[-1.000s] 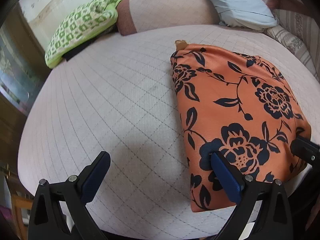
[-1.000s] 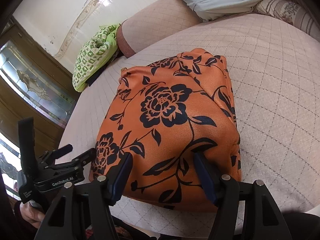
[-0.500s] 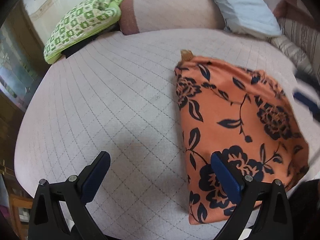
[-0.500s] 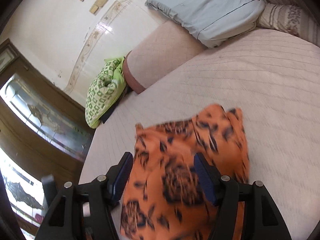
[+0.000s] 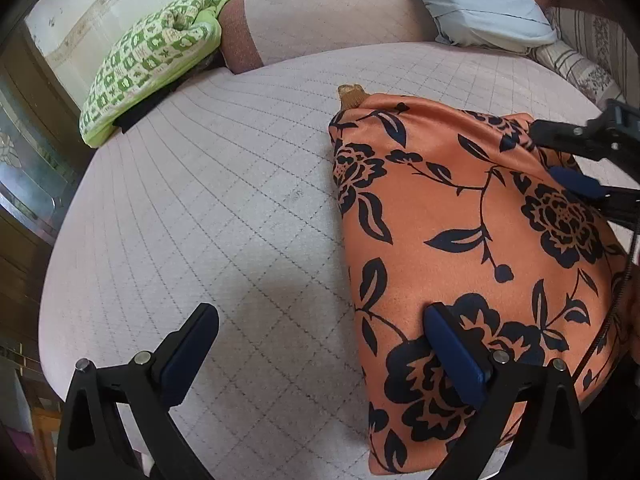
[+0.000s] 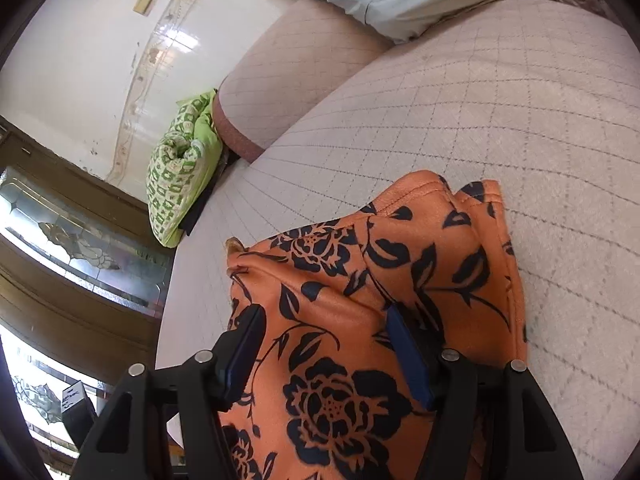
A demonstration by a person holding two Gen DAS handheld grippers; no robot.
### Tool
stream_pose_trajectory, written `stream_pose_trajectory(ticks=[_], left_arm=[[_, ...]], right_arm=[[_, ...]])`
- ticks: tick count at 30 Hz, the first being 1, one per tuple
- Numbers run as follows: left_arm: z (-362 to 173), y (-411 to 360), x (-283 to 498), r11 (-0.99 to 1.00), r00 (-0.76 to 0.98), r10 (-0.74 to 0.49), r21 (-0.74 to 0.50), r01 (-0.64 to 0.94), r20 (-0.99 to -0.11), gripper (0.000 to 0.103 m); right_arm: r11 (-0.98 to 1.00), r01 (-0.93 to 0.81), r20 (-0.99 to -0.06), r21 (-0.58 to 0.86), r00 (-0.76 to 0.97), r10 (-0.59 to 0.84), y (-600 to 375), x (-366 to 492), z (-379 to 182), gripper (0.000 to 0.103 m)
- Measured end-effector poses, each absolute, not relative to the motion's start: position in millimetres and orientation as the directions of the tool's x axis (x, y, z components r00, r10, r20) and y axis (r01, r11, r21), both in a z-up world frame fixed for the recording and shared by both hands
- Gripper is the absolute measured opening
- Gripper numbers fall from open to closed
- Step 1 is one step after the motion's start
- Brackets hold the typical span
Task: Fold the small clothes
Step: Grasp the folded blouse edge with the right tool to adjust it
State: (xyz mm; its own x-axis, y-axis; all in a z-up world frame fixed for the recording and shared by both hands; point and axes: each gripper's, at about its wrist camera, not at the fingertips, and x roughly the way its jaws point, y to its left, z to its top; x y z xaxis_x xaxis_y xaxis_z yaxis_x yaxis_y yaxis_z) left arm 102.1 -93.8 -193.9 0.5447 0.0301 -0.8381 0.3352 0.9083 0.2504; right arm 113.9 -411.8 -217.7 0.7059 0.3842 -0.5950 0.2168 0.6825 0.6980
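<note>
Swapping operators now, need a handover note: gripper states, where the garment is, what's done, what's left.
Left gripper: open, nothing held; one finger over the quilted bed surface, the other over the garment's near edge.
Right gripper: open, above the garment's far part, no cloth pinched.
Orange floral garment: lying on the bed, already folded into a compact bundle, a layered corner showing at the far end.
Left: whether another fold is needed can't be told; probably tidy that corner, then set it aside.

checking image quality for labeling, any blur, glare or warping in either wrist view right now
Left wrist view: sharp, strong fisheye curving the bed, soft shadow near the tongs. Right wrist view: orange floral garment sharp, glare on the tiled wall, window at lower left blown out.
</note>
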Motion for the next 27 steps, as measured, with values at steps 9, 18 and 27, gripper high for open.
stream_pose_trajectory(ticks=[9, 18, 27], left_arm=[[-188.1, -95.7, 86.5, 0.905, 0.553, 0.046, 0.269, 0.329, -0.832, 0.102], [-192.0, -87.7, 78.4, 0.909, 0.543, 0.028, 0.248, 0.335, -0.840, 0.102], [-171.0, -80.7, 78.8, 0.914, 0.573, 0.009, 0.239, 0.328, -0.819, 0.102]], right_arm=[[0.745, 0.170, -0.587, 0.645, 0.734, 0.341, -401.3, 60.0, -186.6, 0.067], [0.782, 0.221, -0.702, 0.584, 0.622, 0.348, -379.9, 26.7, -210.5, 0.067], [0.748, 0.226, -0.658, 0.625, 0.668, 0.348, -391.0, 19.5, -195.4, 0.067]])
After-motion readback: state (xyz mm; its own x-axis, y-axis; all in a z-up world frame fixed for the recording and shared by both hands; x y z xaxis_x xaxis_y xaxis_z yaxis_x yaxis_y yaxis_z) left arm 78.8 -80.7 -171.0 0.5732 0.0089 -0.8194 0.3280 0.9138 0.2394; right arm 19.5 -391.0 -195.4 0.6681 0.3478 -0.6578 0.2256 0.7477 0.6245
